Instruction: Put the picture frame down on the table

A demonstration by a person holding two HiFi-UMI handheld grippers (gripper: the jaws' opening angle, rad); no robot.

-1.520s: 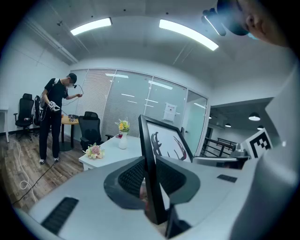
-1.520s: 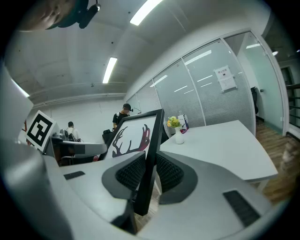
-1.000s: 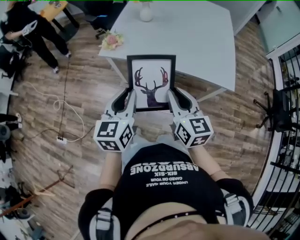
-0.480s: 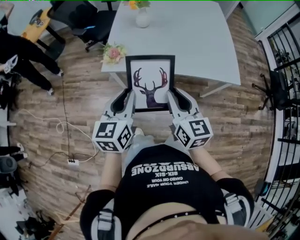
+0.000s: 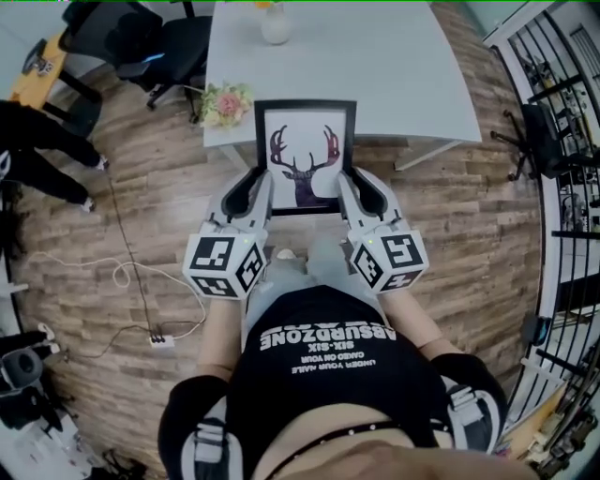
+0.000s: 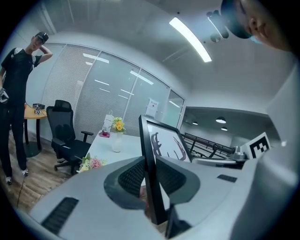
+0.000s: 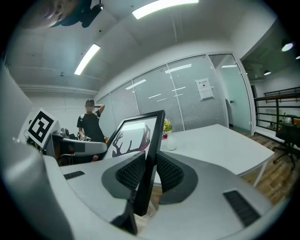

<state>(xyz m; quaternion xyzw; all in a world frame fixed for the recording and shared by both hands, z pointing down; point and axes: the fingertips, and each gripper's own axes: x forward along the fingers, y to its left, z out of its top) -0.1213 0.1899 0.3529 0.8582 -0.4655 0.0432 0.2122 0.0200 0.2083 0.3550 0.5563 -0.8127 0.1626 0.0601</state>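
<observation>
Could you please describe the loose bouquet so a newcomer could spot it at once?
Start at the white table. At its near left corner, beside the picture frame, sits the bouquet: pink and white, loose, unlike the yellow flowers in the vase.

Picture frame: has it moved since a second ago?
Yes. The frame has moved forward over the table: its top edge is now level with the flowers, earlier short of them.
</observation>
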